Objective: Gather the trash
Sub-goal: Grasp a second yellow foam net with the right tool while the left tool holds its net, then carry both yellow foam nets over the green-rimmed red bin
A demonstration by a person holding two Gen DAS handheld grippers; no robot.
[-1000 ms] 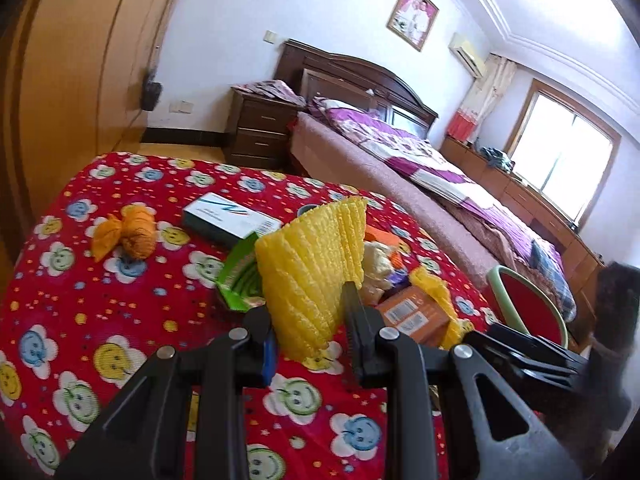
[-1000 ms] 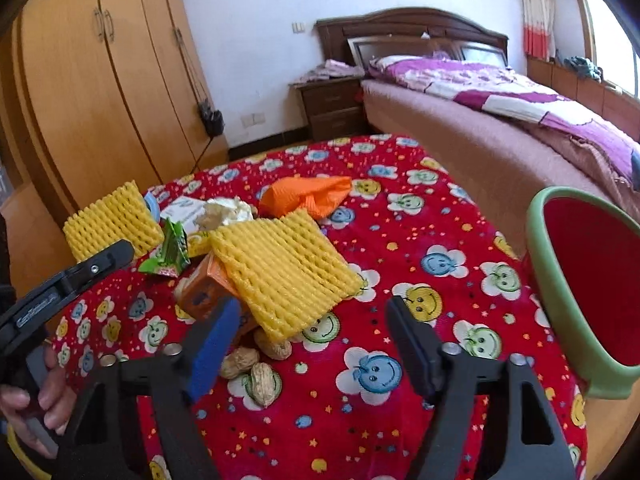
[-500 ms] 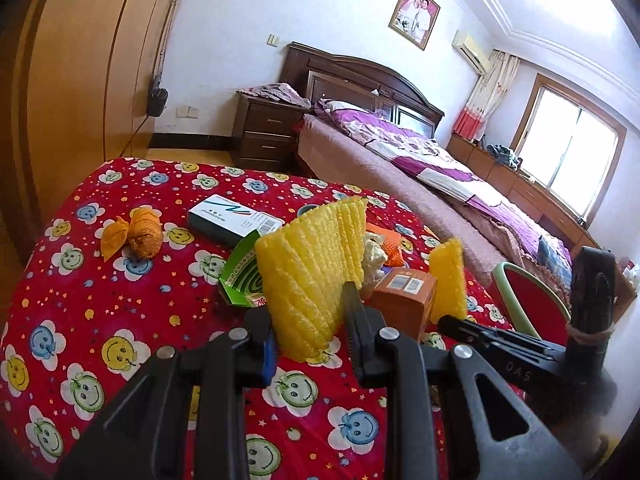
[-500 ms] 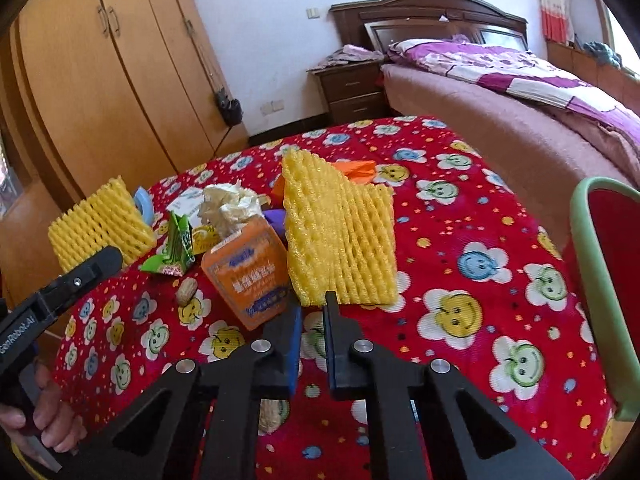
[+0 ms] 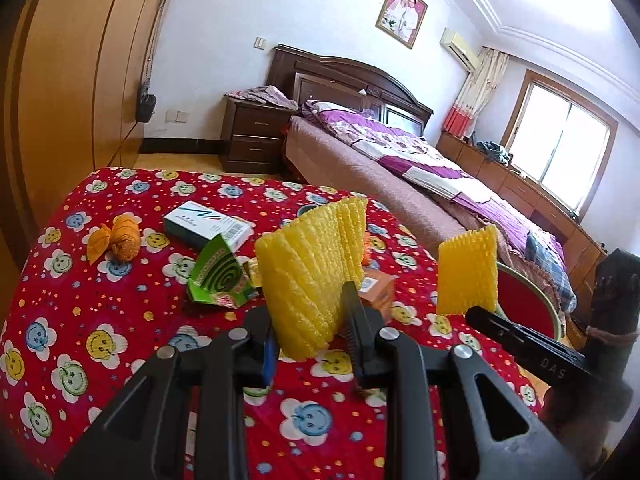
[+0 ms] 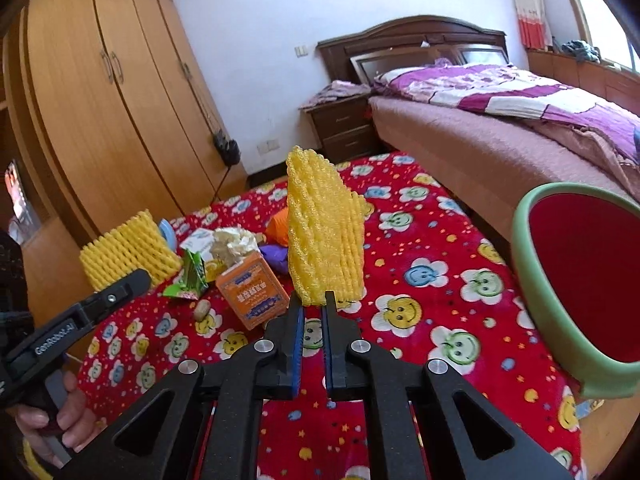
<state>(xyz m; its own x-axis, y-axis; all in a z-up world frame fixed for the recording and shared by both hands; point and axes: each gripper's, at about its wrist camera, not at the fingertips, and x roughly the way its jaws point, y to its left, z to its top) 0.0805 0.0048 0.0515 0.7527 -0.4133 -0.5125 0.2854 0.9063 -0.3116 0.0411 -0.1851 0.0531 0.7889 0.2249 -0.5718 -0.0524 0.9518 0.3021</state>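
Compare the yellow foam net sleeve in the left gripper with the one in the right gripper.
The left gripper grips its yellow foam net sleeve bunched thick between its fingers; the right gripper pinches its yellow foam net sleeve thin at the bottom edge, standing upright. Both are ribbed yellow foam mesh, lifted off the table.

Two yellow foam nets (image 6: 324,240) (image 6: 126,248), one orange box (image 6: 253,294), one bin (image 6: 532,280)

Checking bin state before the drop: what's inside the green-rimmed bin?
The green-rimmed bin shows only bare red inner wall in the right wrist view. Its bottom is out of sight, cut off by the rim and frame edge, so any trash there can't be seen.
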